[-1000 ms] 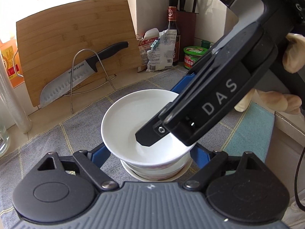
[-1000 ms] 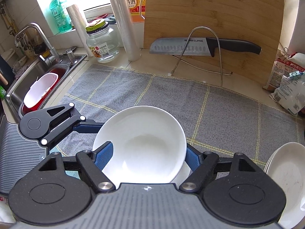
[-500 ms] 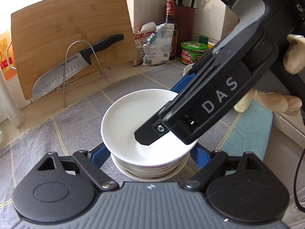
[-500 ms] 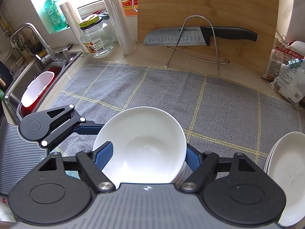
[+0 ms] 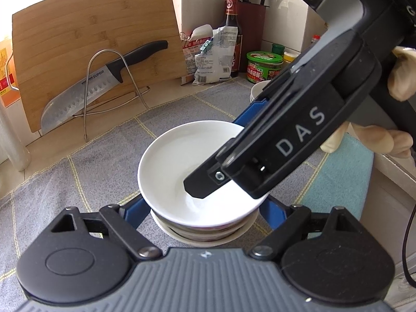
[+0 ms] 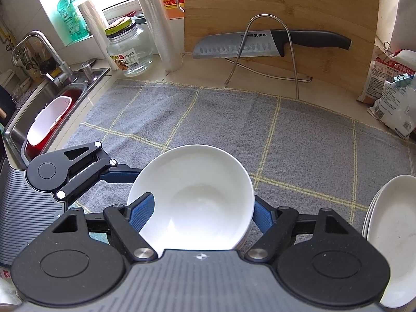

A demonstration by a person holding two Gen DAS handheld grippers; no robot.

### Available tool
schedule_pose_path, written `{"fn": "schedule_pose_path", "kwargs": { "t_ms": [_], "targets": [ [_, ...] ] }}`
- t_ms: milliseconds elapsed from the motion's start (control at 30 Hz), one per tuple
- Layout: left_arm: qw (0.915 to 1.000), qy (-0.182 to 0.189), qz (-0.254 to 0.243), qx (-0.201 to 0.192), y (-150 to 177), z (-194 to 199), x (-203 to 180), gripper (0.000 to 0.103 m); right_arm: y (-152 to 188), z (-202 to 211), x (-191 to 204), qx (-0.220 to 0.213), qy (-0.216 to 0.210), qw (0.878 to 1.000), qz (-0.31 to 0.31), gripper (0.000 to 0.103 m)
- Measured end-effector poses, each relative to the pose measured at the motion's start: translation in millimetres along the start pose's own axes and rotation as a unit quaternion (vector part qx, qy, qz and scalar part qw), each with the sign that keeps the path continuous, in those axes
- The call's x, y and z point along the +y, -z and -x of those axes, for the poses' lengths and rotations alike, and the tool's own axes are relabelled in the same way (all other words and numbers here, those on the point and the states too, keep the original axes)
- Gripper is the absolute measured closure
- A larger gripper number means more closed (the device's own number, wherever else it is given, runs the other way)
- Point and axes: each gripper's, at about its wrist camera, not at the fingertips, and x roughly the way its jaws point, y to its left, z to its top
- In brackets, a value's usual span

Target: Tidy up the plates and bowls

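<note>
A white bowl [image 5: 176, 161] [image 6: 197, 195] sits on top of a short stack of bowls [image 5: 208, 234] on the grey checked mat [image 6: 299, 135]. My left gripper [image 5: 205, 208] straddles the stack, its blue pads against the sides just under the top bowl's rim. In the right wrist view one of its fingers [image 6: 119, 175] reaches in from the left. My right gripper [image 6: 199, 213] is shut across the top bowl, one pad at the left rim and one outside the right rim. In the left wrist view its near finger [image 5: 205, 182] lies over the bowl's inside.
A pile of white plates [image 6: 390, 234] stands at the mat's right edge. A knife [image 6: 234, 48] on a wire stand leans against a cutting board at the back. The sink [image 6: 52, 119] lies left, food bags [image 6: 395, 98] right. A gloved hand [image 5: 377, 140] holds the right gripper.
In the right wrist view the top bowl has gone from tilted to nearly level on the stack. Both grippers keep their places around it, and the backdrop has shifted slightly.
</note>
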Motion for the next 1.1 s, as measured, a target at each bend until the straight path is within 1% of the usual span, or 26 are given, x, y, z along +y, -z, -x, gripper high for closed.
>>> {"fn": "schedule_pose_path", "kwargs": {
  "t_ms": [333,500,567,600,667,733,967,1100],
  "targets": [
    [1.0,-0.002,0.0,-0.002,0.8,-1.0,-1.2,0.012,1.1,-0.8,-0.5,0.0,-0.002,1.0,0.001,0.019],
    [1.0,-0.003,-0.002,-0.002,1.0,-1.5,-2.1,0.011,3.4,-2.9,0.3,0.0,-0.007,1.0,-0.002,0.012],
    [1.0,-0.003,-0.001,-0.001,1.7,-1.6,-1.9,0.01,4.4,-3.4,0.8,-0.001,-0.005,1.0,0.0,0.006],
    [1.0,-0.005,0.0,-0.003,1.9,-1.1,-1.9,0.009,5.2,-3.2,1.1,-0.003,-0.005,1.0,0.0,0.005],
    [0.9999,-0.011,-0.002,-0.009,1.7,1.2,-2.3,0.006,6.1,-1.2,2.1,-0.008,-0.01,1.0,0.002,0.003],
    [0.9999,-0.012,-0.002,-0.009,1.7,2.4,-2.0,0.006,6.5,1.2,3.1,-0.012,-0.007,1.0,0.004,0.001],
    [0.9999,-0.006,-0.009,-0.006,8.1,12.1,0.1,0.005,10.3,9.2,3.6,-0.027,-0.002,1.0,0.005,0.0],
    [0.9999,-0.011,-0.012,-0.002,13.3,17.0,3.2,0.005,15.6,8.6,4.3,-0.026,-0.003,1.0,0.005,0.0]
  ]
}}
